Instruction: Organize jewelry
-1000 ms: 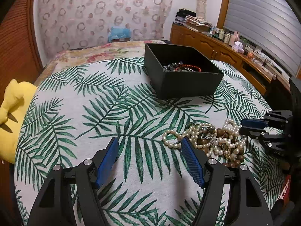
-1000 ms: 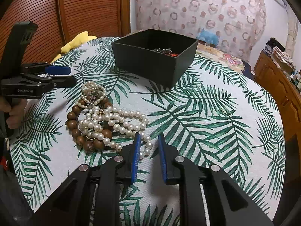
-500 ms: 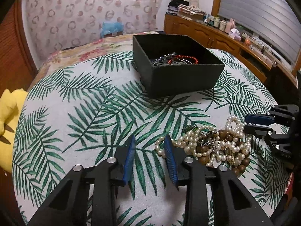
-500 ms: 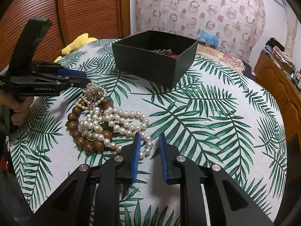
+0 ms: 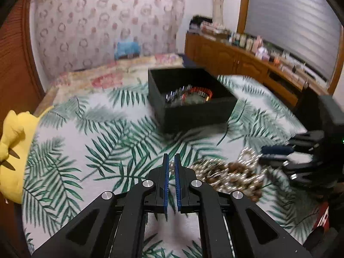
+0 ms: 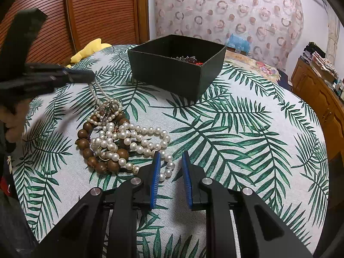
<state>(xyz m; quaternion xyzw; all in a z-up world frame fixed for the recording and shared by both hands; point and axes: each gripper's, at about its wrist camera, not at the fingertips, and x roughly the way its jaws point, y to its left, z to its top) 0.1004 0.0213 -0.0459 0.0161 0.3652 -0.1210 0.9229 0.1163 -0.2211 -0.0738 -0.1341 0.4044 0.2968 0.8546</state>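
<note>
A tangled pile of pearl necklaces point(image 6: 129, 133) and a brown wooden bead bracelet point(image 6: 82, 144) lies on the palm-leaf tablecloth point(image 6: 236, 129). My left gripper point(image 5: 171, 158) is shut on a pearl strand point(image 6: 94, 92), which stretches taut up from the pile to its tips point(image 6: 90, 77). My right gripper point(image 6: 171, 157) hovers at the pile's near end with jaws slightly apart; a pearl loop lies by its left pad, not pinched. Behind stands a black open box point(image 6: 172, 73) holding red and silver jewelry point(image 5: 193, 94). In the blurred left wrist view, the pile point(image 5: 225, 172) sits right of my fingers.
A yellow plush toy point(image 5: 10, 150) lies at the table's left edge. A wooden sideboard point(image 5: 236, 58) with clutter runs along the right wall, and a slatted wooden door point(image 6: 96, 10) stands behind. A person's hand point(image 6: 13, 120) holds the left gripper.
My left gripper went from wide open to shut on the end of a pearl strand and rose, pulling the strand up from the pile. The right gripper stayed still.
</note>
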